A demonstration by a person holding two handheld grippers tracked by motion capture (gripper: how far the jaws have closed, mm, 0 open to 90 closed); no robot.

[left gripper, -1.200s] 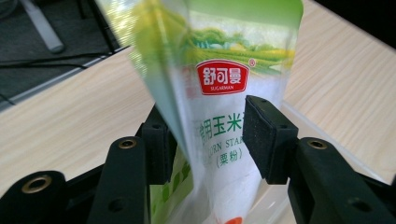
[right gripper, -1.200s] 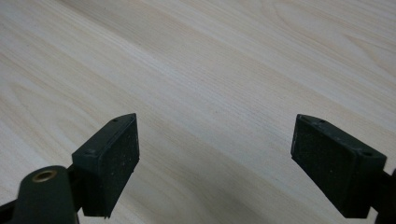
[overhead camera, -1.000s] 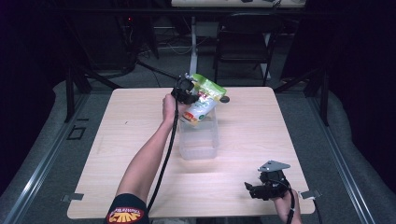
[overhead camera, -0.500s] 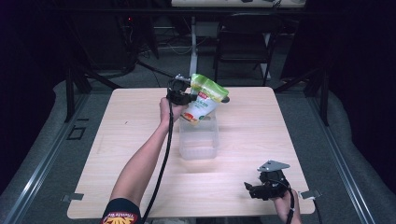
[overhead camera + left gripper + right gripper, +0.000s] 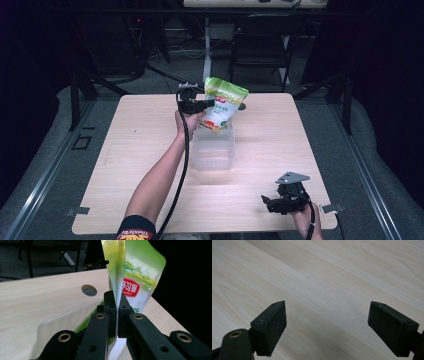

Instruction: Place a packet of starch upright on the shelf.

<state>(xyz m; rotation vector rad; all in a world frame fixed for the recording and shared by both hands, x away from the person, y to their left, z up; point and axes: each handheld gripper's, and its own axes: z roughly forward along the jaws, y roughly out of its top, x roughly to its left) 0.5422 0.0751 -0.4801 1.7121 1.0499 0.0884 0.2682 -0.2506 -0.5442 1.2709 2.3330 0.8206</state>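
Left gripper [image 5: 200, 105] up at the far side of the table, jaws clamped tight on the edge of a green snack bag [image 5: 224, 104]. In the left gripper view the two black pads pinch the bag's [image 5: 130, 277] thin seam flat between them, no gap at all. The bag hangs tilted in the air, its lower corner over the far end of the clear plastic container [image 5: 214, 149], which sits on the wooden table [image 5: 150, 130] near the middle. From here I can't tell whether that corner touches the rim.

Over at the near right edge, the right gripper [image 5: 280, 204] rests low with its jaws spread wide; in its own view the pads [image 5: 273, 325] stand well apart with bare wood grain between them. It grips nothing.

So this reads as the carry step: bag in hand, container as the likely target. The next move calls for swinging the bag nearer, centring it over the container's opening, lowering it in, then parting the jaws.
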